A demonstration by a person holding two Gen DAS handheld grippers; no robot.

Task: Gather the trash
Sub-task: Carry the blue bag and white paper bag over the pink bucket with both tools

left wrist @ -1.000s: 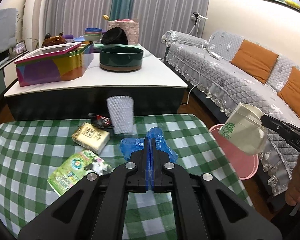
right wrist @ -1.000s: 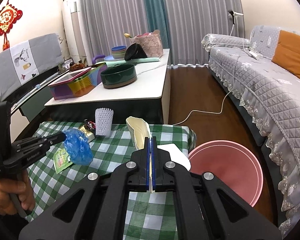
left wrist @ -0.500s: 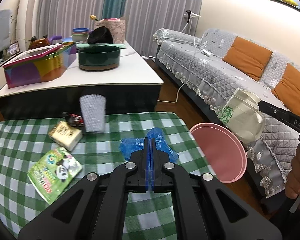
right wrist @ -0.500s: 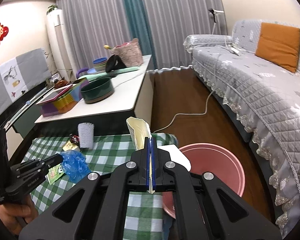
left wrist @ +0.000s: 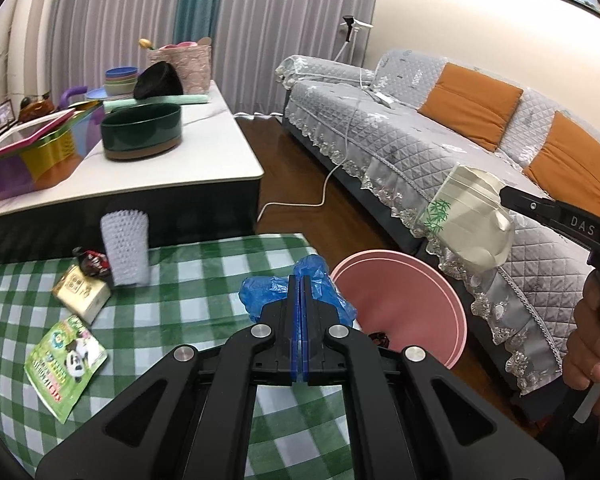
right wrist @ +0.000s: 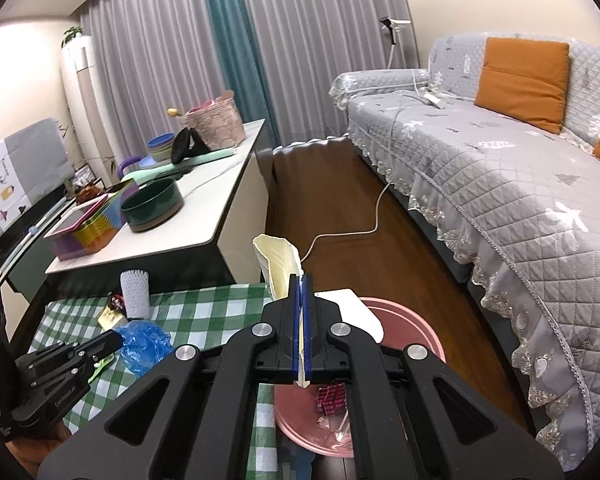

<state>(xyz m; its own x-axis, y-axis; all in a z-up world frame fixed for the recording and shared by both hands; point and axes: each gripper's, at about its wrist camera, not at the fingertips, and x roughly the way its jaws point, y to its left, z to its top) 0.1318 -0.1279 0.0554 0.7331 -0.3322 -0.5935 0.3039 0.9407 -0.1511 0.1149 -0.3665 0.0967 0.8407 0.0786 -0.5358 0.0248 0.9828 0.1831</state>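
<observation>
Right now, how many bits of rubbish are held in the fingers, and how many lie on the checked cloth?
Held: 2 (blue plastic bag in left fingers, paper cup in right fingers)
On the checked cloth: 4 (white foam sleeve, tan box, dark wrapper, green packet)
Total: 6

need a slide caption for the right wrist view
Right hand-held gripper holds a crushed paper cup above the pink bin.

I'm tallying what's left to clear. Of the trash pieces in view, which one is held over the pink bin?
The crushed paper cup, white with a green bamboo print, pinched by the right gripper above the pink bin. The blue plastic bag is held over the checkered table.
</observation>
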